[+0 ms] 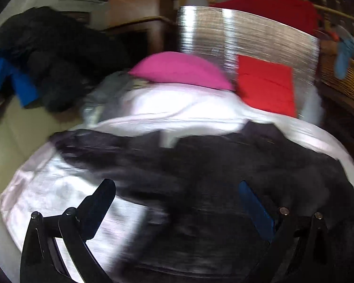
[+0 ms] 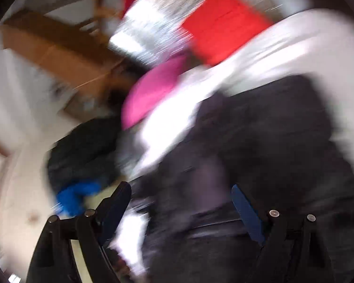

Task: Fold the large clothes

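Two tools up, both angled down over bed [image 1: 47,188]. Left tool [image 1: 177,195]: fingers spread wide, nothing between, dark garment [image 1: 224,165] lying spread below on white sheet. Right tool [image 2: 181,202]: fingers wide apart too, empty, tilted over same dark garment, view heavily blurred. Pink pillow [image 1: 181,69] and red pillow [image 1: 266,85] at headboard, well beyond garment.

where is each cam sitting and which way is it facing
Left wrist: on the left gripper, looking down along its open fingers at the dark garment on the white bed.
Right wrist: on the right gripper, tilted, open fingers above the same dark garment; heavily blurred.
Shared: pink pillow, red pillow.
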The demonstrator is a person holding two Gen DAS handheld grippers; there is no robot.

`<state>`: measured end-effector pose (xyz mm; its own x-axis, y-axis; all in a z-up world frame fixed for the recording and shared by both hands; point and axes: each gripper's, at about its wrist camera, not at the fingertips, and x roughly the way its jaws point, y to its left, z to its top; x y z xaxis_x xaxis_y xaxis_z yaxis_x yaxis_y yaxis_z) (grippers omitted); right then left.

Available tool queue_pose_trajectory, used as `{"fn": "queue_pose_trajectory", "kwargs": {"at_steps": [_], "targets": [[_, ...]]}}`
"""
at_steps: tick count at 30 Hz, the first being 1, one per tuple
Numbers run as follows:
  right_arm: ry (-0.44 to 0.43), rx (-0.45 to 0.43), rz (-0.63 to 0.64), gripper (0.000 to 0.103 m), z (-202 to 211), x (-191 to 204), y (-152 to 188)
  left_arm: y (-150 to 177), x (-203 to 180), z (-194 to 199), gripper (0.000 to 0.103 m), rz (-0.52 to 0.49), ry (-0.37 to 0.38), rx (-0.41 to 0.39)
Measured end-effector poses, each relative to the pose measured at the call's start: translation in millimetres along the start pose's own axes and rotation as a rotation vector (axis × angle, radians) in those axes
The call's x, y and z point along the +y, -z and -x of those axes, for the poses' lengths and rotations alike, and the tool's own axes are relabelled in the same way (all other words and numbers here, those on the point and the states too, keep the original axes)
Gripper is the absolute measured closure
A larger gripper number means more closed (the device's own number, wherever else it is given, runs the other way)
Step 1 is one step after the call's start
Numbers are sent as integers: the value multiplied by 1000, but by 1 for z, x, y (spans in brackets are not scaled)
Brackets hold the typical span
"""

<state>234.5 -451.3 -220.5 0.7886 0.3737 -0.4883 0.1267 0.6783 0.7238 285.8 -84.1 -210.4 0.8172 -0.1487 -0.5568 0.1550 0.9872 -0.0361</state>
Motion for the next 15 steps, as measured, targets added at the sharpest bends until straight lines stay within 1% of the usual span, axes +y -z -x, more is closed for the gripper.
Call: {"fn": "queue_pose_trajectory", "kwargs": {"at_steps": [2, 4, 5, 6, 7, 9, 11, 12, 13, 14, 15], "targets": [[82, -75, -53, 13, 9, -35, -5, 5, -27, 5, 0, -39, 55, -12], [198, -118, -108, 15, 14, -62, -15, 7, -59, 10, 0, -68, 122, 5], [239, -140, -127, 15, 16, -72, -21, 8, -71, 10, 0, -82, 145, 16], [257, -152, -136, 15, 15, -78, -26, 10, -88, 9, 0, -107, 158, 34], [266, -162, -140, 16, 15, -86, -31, 12, -105, 4, 0, -134, 150, 58], [248, -145, -156, 21, 12, -98, -37, 16, -128, -8, 0, -176, 118, 105], [261, -76, -174, 29, 0, -109, -42, 21, -148, -24, 0, -214, 84, 157], [266, -67, -174, 31, -3, -111, -43, 23, -156, -33, 2, -232, 63, 183], [272, -58, -170, 36, -7, -113, -43, 25, -161, -42, 7, -241, 47, 208], [279, -20, -161, 51, -14, -115, -43, 25, -160, -49, 21, -241, 50, 230], [293, 28, -151, 59, -22, -115, -42, 25, -159, -58, 41, -231, 66, 265]]}}
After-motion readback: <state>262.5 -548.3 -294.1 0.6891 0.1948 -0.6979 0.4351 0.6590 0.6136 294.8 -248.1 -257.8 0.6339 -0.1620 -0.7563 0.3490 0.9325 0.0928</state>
